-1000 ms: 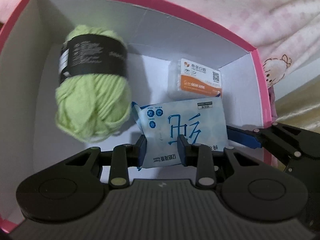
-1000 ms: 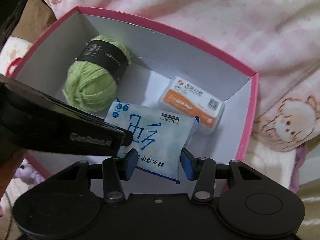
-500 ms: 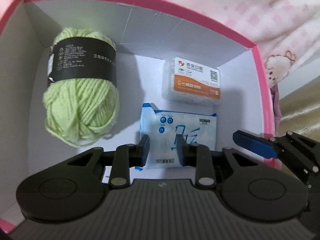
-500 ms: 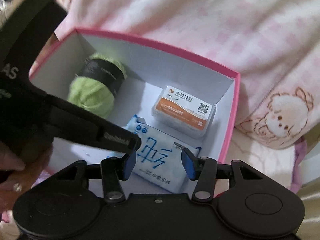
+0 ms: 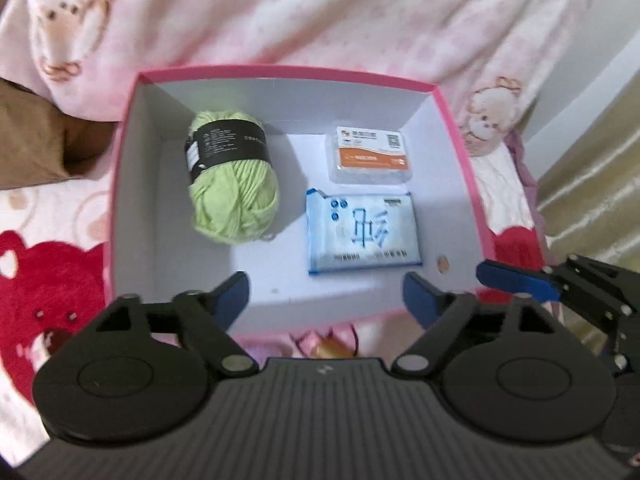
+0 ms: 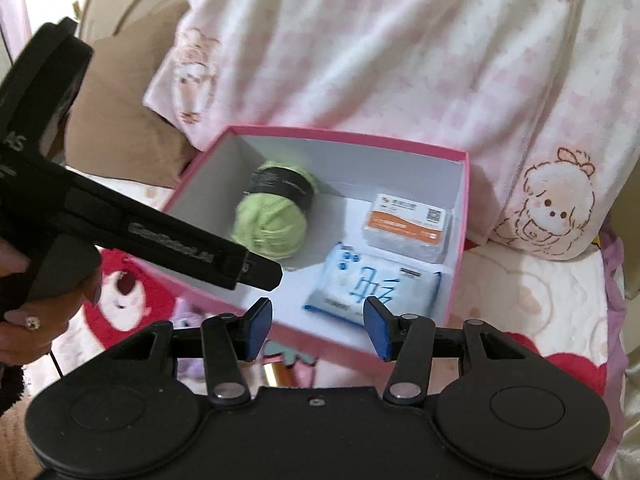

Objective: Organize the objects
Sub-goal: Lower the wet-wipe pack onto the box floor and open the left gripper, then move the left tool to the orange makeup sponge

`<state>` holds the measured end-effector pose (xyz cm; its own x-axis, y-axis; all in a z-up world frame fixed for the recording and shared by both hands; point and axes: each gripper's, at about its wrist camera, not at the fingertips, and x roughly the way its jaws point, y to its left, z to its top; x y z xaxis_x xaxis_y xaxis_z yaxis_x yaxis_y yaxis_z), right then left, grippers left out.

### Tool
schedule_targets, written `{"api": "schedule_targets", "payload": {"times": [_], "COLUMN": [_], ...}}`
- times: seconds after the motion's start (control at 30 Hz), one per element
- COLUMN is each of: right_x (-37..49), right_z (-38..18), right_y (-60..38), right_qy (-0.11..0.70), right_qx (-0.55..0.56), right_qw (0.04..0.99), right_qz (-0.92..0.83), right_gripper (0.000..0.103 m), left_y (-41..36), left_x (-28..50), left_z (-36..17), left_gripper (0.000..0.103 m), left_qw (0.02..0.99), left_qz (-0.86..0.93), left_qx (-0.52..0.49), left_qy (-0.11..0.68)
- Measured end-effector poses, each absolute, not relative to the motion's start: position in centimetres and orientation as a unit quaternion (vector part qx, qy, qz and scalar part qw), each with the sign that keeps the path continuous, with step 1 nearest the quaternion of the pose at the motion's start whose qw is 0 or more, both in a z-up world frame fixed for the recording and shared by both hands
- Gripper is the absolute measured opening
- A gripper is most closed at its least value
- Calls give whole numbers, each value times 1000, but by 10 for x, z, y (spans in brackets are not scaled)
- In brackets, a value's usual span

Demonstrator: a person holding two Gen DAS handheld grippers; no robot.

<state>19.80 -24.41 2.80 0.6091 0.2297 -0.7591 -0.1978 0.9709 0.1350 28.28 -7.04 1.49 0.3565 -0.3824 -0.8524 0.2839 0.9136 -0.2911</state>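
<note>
A bed blanket [image 5: 52,240] printed with red bears carries the pink box [image 5: 456,136], with a pale pink checked quilt [image 5: 320,12] bunched just behind the box and a brown cushion [image 5: 36,136] lying at the box's left rear corner.

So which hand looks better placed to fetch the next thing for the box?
Left, probably: its claw has just opened wide and holds nothing, above the box's near edge. The right claw is empty too, but narrower.

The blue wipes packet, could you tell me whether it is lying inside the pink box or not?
Inside. The wipes packet lies flat on the floor of the pink box, in front of the orange-labelled case, with no gripper touching it.
</note>
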Motion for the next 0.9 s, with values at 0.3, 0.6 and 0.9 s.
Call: {"api": "schedule_targets", "payload": {"times": [0.3, 0.6, 0.9], "right_x": [141, 92, 73], "right_z": [68, 80, 80], "right_y": [-228, -210, -176], "right_qy": [396, 408, 428], "right_qx": [16, 13, -29], "right_qw": [908, 897, 886], "right_qz": [140, 168, 175], "right_gripper": [63, 68, 68], "left_y": [-51, -24, 17], "left_x": [213, 154, 138], "left_z": [71, 98, 75], "left_gripper": [90, 90, 90], "left_qw": [831, 840, 840], "left_qz": [-206, -207, -213], "left_qx": [1, 30, -8], "left_qy": [517, 501, 498]}}
